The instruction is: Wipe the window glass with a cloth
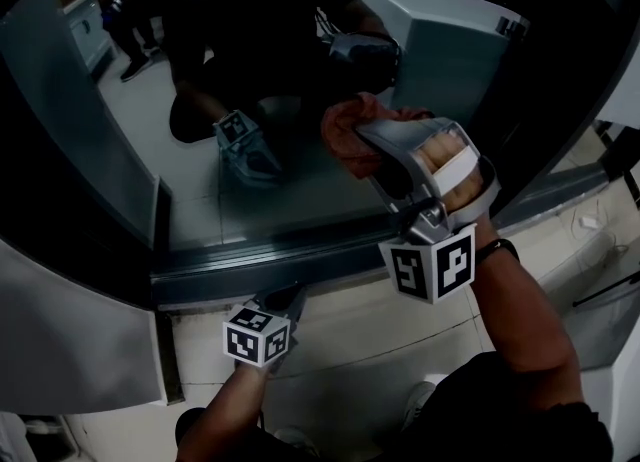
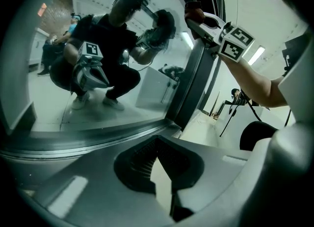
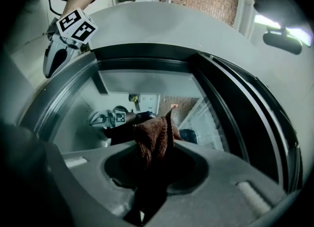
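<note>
The dark window glass (image 1: 250, 80) reflects me crouching with both grippers. A reddish-brown cloth (image 1: 348, 130) is bunched in my right gripper (image 1: 365, 148), which is shut on it and holds it against the glass at right of centre. In the right gripper view the cloth (image 3: 154, 137) sticks up from between the jaws of the right gripper (image 3: 149, 172), in front of the glass (image 3: 147, 86). My left gripper (image 1: 287, 297) hangs low by the window's bottom frame (image 1: 230, 268). It is shut and holds nothing, with its jaws (image 2: 164, 182) pointing at the frame.
Light tiled floor (image 1: 380, 340) lies under the window. A grey panel (image 1: 70, 340) stands at the lower left. A dark pillar (image 2: 196, 83) borders the glass on the right. Far off, a person (image 2: 236, 95) stands by a tripod.
</note>
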